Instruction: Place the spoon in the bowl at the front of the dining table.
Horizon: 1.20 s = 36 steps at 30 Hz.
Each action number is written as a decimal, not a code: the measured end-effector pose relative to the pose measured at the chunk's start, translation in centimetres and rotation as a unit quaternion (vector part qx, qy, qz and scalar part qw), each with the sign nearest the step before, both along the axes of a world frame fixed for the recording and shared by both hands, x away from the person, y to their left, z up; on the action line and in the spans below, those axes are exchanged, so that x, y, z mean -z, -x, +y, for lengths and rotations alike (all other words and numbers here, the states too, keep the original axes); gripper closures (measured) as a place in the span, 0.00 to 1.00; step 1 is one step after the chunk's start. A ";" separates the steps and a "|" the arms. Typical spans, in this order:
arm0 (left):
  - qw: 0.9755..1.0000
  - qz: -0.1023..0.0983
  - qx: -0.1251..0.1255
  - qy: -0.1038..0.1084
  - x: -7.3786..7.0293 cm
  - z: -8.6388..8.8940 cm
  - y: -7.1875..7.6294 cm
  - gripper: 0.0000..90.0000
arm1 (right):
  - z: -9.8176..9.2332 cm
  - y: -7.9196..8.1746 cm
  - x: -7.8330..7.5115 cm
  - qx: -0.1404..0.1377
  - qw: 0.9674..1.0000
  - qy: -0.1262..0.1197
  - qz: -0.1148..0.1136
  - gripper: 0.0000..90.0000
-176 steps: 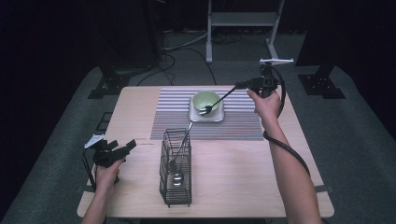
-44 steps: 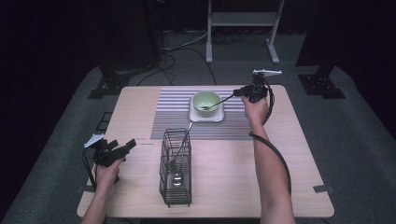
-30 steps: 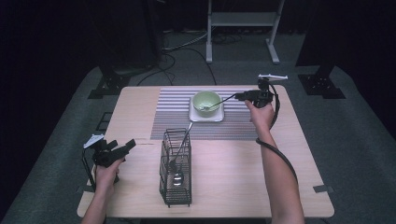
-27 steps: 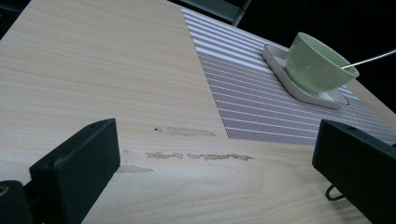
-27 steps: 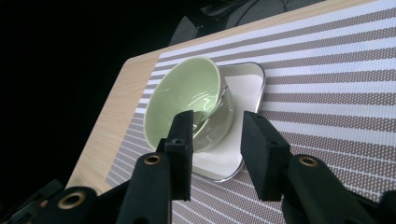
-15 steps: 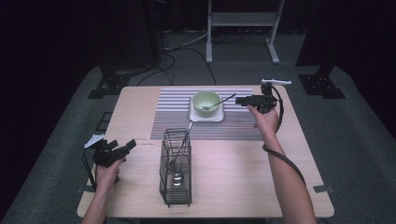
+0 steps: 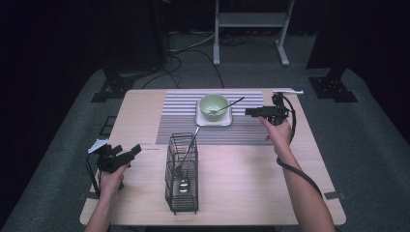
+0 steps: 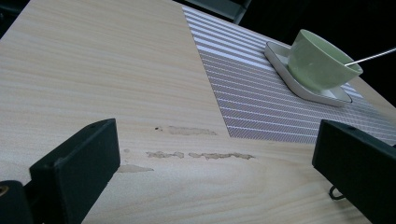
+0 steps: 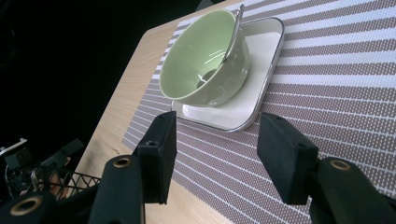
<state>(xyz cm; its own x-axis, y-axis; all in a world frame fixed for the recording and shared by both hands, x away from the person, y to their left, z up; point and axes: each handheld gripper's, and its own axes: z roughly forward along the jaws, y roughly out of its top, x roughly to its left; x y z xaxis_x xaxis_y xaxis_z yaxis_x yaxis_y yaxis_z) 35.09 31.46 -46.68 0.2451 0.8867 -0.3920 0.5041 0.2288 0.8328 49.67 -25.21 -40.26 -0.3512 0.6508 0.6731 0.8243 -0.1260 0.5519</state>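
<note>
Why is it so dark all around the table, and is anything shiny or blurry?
High view: light falls on the table; the room behind is nearly black. Right gripper view: bright glints inside the green bowl, and the near jaws look soft. Left gripper view: the wood grain is sharp, and the bowl is slightly soft.
</note>
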 end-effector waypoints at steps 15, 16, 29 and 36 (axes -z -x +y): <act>1.000 0.000 0.000 -0.002 0.0 0.0 0.0 0.00 | -0.2 1.7 1.4 -0.017 1.000 0.006 0.005 0.48; 1.000 0.000 0.000 -0.002 0.0 0.0 0.0 0.00 | -0.2 1.8 1.5 -0.018 1.000 0.007 0.007 0.48; 1.000 0.001 0.001 -0.003 0.0 0.0 0.0 0.00 | 0.0 3.3 2.2 -0.040 0.999 0.004 0.008 0.46; 1.000 0.001 0.001 -0.003 0.1 0.0 0.0 0.00 | 0.1 4.0 2.5 -0.048 0.999 0.000 0.007 0.46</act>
